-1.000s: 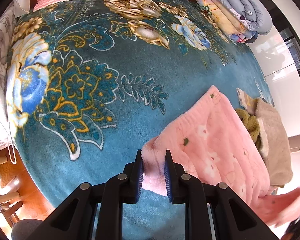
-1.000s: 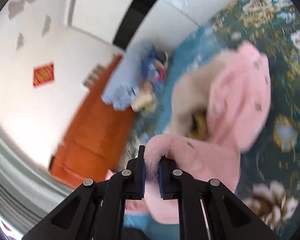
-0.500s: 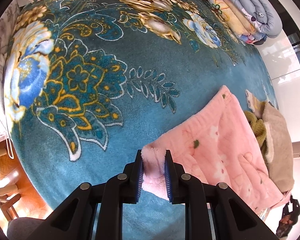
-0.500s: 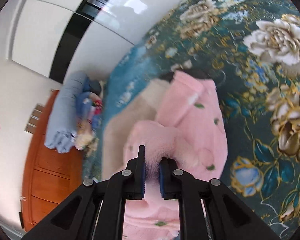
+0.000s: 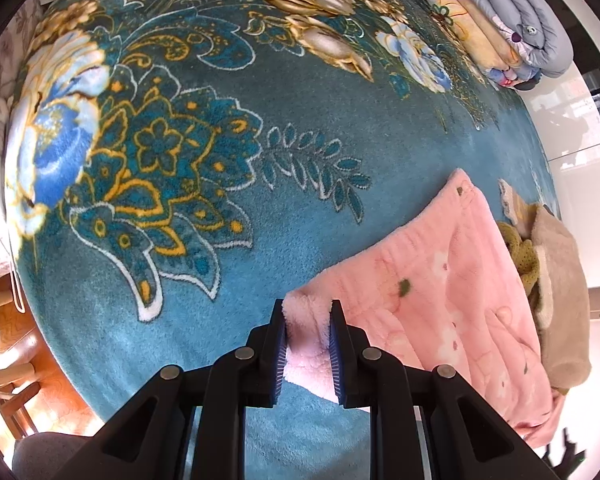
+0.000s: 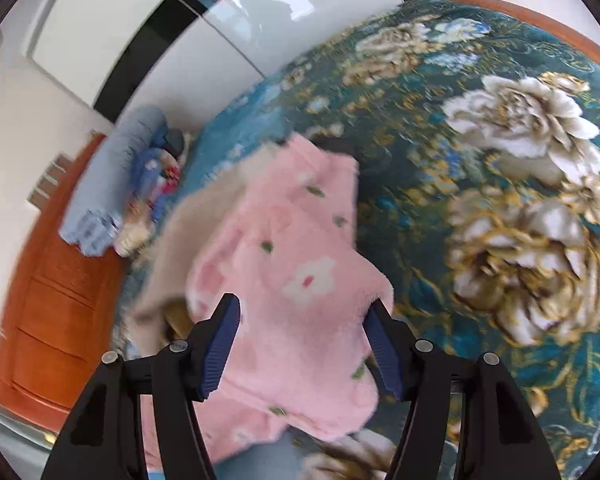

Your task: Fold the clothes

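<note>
A pink fleece garment [image 5: 440,292] with small flowers lies on the teal floral blanket [image 5: 220,160], stretched out to the right. My left gripper [image 5: 308,334] is shut on its near corner. In the right wrist view the same pink garment [image 6: 292,280] lies folded over on the blanket [image 6: 480,160]. My right gripper [image 6: 306,340] is open, its jaws wide apart on either side of the fabric's near end.
A beige garment [image 5: 560,300] and an olive knit piece [image 5: 520,252] lie beside the pink one at the blanket's right edge. Folded quilts [image 5: 508,20] are stacked at the far right corner. A wooden cabinet [image 6: 48,312] and white wall stand beyond the bed.
My right gripper carried its end of the pink garment over onto the blanket and opened, letting it go. My left gripper has kept its hold on the corner.
</note>
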The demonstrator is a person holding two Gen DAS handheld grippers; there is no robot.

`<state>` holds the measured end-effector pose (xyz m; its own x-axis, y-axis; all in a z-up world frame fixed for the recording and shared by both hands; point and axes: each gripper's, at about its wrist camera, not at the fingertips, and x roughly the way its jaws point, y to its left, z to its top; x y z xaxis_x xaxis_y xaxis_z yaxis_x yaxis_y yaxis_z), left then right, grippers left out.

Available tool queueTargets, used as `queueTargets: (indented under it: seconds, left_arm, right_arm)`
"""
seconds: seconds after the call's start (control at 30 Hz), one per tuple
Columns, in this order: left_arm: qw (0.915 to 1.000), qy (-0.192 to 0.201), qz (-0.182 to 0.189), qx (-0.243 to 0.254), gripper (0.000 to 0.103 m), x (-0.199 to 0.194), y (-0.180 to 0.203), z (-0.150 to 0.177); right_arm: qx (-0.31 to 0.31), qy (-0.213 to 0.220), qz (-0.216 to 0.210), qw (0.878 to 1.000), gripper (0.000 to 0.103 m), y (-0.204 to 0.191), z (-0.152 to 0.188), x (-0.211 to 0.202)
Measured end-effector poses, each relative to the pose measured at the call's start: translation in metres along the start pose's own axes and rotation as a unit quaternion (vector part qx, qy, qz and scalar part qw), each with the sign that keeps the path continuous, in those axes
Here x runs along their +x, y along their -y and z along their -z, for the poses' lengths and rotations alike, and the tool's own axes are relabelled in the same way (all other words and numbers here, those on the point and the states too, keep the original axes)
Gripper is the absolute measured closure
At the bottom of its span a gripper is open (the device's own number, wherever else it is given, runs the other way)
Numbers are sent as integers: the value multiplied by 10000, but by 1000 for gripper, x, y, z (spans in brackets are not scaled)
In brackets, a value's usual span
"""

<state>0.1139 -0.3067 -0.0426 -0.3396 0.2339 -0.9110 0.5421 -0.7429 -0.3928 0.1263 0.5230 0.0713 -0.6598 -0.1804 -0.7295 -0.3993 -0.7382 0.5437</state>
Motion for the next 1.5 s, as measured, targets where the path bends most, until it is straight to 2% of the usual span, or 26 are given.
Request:
queueTargets:
  seconds: [0.07, 0.1, 0.13, 0.23, 0.3, 0.37, 0.4, 0.43, 0.47, 0.5, 0.7, 0.9, 0.93, 0.97, 1.0, 1.03, 1.07, 1.13, 1.2, 1.3, 1.37, 1.5]
  left_arm:
    - [10000, -9, -17, -2, 83, 0, 0, 1]
    - [10000, -13, -25, -2, 83, 1, 0, 1]
    - [10000, -17, -33, -3, 83, 1, 0, 1]
    - [10000, -12, -29, -20, 83, 1, -2, 3]
    - [10000, 0, -12, -38, 83, 1, -3, 4]
    - [10000, -3, -17, -51, 83, 2, -4, 6]
    - [10000, -11, -33, -59, 83, 3, -4, 6]
    - [10000, -23, -56, -67, 83, 4, -4, 7]
    - [9999, -36, -82, -74, 83, 5, -4, 8]
    - [9999, -37, -100, -63, 83, 5, -3, 8]
    - [9999, -11, -125, 5, 83, 3, 1, 8]
    - [10000, -9, -59, -76, 82, 3, -3, 13]
    - [9999, -7, -44, -92, 82, 2, -4, 14]
    - [9999, -3, -23, -102, 82, 2, -5, 14]
    - [9999, 2, 1, -111, 82, 1, -5, 14]
    - [9999, 5, 15, -113, 82, 1, -5, 13]
    - [9999, 7, 25, -113, 82, 1, -6, 13]
    - [9999, 14, 27, -100, 82, 2, -5, 12]
    - [10000, 35, 42, -78, 83, 1, -4, 12]
    - [9998, 126, 148, -56, 83, -3, -3, 11]
    - [9995, 179, 231, -101, 83, -6, -5, 9]
    - [9986, 189, 338, -349, 83, -4, -12, 7]
  right_arm:
    - [169, -222, 225, 9994, 40, 14, 13, 12]
    - [281, -302, 262, 9988, 52, 20, 19, 17]
    - [346, -375, 270, 9983, 69, 24, 25, 21]
    - [252, -689, 319, 9968, 80, 25, 42, 33]
    - [-11, -821, 502, 9954, 80, 22, 50, 37]
    - [-146, -783, 505, 9955, 79, 21, 58, 34]
    - [-253, -743, 518, 9956, 69, 16, 61, 35]
    - [-390, -698, 555, 9953, 50, 8, 63, 39]
    - [-528, -652, 592, 9947, 40, 0, 65, 42]
    - [-665, -607, 629, 9940, 36, -7, 68, 45]
    - [-1485, -331, 846, 9847, 36, -53, 82, 65]
    - [-1612, -325, 1244, 9785, 36, -77, 73, 101]
    - [-1555, -371, 1343, 9780, 39, -77, 71, 106]
    - [-1457, -407, 1406, 9784, 47, -74, 70, 106]
    - [-1362, -420, 1433, 9794, 74, -71, 68, 105]
    - [-1276, -415, 1467, 9800, 94, -68, 66, 100]
    - [-1186, -392, 1445, 9816, 95, -65, 64, 93]
    - [-979, -293, 1039, 9893, 96, -63, 56, 69]
    - [-939, 1, 506, 9943, 96, -73, 42, 32]
    - [-844, 611, -690, 9922, 97, -101, 12, -43]
    - [-889, 1068, -1578, 9776, 97, -129, -12, -97]
    - [-1335, 1780, -2955, 9291, 97, -200, -61, -188]
